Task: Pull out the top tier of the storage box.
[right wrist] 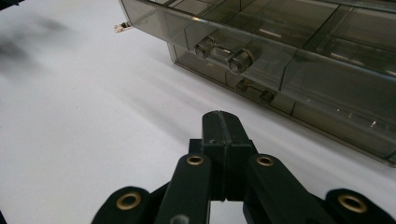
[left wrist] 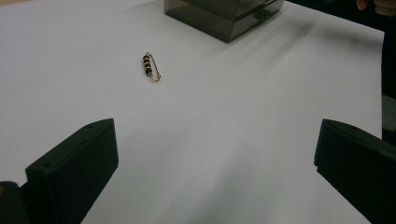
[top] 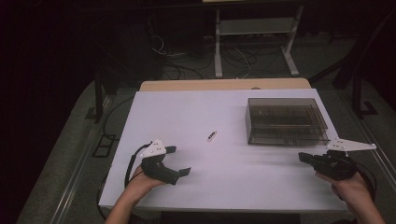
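At the left of the white bench (top: 224, 182), the left black two-jaw tool (top: 180, 161) is held just above the surface in the person's left hand (top: 140, 179), with a grey three-cornered plate on top and a dark cable trailing behind it. Its jaws are spread wide and nothing is gripped between them; in the left gripper view the two black jaws rise at either side with bare bench between.

Near the middle of the bench, a small beaded safety pin with dark beads on a pinkish wire (top: 212, 136) is seen lying flat, well apart from both tools. In the left gripper view the pin (left wrist: 151, 67) lies ahead of the open jaws, nearer the left one.

Further right, a smoky transparent plastic drawer box (top: 286, 120) is set on the bench towards its far right edge. In the right gripper view, the box (right wrist: 327, 107) is shown with two stacked drawers, each fitted with a clear cylindrical handle (right wrist: 224, 52), and divided compartments are visible through its walls.

At the right, the right black two-jaw tool (top: 302, 157) is held in the person's right hand (top: 350, 186), near the front right corner of the box. Its jaws are pressed together with nothing between them, and are pointed towards the lower drawer front without touching it.
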`<state>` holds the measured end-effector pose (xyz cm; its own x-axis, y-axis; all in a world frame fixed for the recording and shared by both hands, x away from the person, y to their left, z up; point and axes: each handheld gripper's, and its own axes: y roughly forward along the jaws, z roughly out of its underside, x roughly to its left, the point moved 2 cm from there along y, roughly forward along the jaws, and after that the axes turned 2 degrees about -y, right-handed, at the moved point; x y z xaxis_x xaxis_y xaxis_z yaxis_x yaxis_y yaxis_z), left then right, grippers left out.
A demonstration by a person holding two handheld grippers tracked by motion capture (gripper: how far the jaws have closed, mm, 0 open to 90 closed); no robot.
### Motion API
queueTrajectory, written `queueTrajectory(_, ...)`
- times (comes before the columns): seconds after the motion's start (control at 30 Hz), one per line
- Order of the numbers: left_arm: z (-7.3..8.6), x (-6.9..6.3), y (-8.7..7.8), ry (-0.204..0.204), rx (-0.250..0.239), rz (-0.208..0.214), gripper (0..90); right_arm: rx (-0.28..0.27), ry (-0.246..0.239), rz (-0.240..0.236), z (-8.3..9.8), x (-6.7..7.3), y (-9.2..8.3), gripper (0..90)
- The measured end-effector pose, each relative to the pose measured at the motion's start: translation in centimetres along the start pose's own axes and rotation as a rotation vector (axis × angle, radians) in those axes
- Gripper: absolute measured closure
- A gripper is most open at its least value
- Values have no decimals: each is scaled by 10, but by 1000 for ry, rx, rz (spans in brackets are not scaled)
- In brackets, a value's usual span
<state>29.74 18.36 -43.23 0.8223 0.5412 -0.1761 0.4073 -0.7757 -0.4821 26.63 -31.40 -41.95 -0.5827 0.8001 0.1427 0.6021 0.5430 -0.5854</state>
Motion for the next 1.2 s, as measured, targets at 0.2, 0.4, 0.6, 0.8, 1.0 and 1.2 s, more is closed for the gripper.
queueTrajectory(0.2, 0, 0, 0, -1, 1, 1, 0, 9, -14, -7, -6, 0, -4, 889)
queueTrajectory(0.4, 0, 1, 0, -4, -1, 1, 0, 16, -28, -12, -13, 1, -8, 889)
queueTrajectory(0.6, 0, 1, 1, -8, 5, 2, 0, 31, -44, -21, -21, 1, -9, 889)
queueTrajectory(0.8, 0, 1, 1, -11, 4, 3, 0, 34, -66, -22, -32, 1, -11, 889)
queueTrajectory(1.0, 0, 1, 1, -12, 5, 4, 0, 39, -71, -22, -43, -1, -11, 889)
queueTrajectory(1.2, 0, 1, 1, -12, 8, 5, 0, 32, -74, -24, -54, -6, -9, 889)
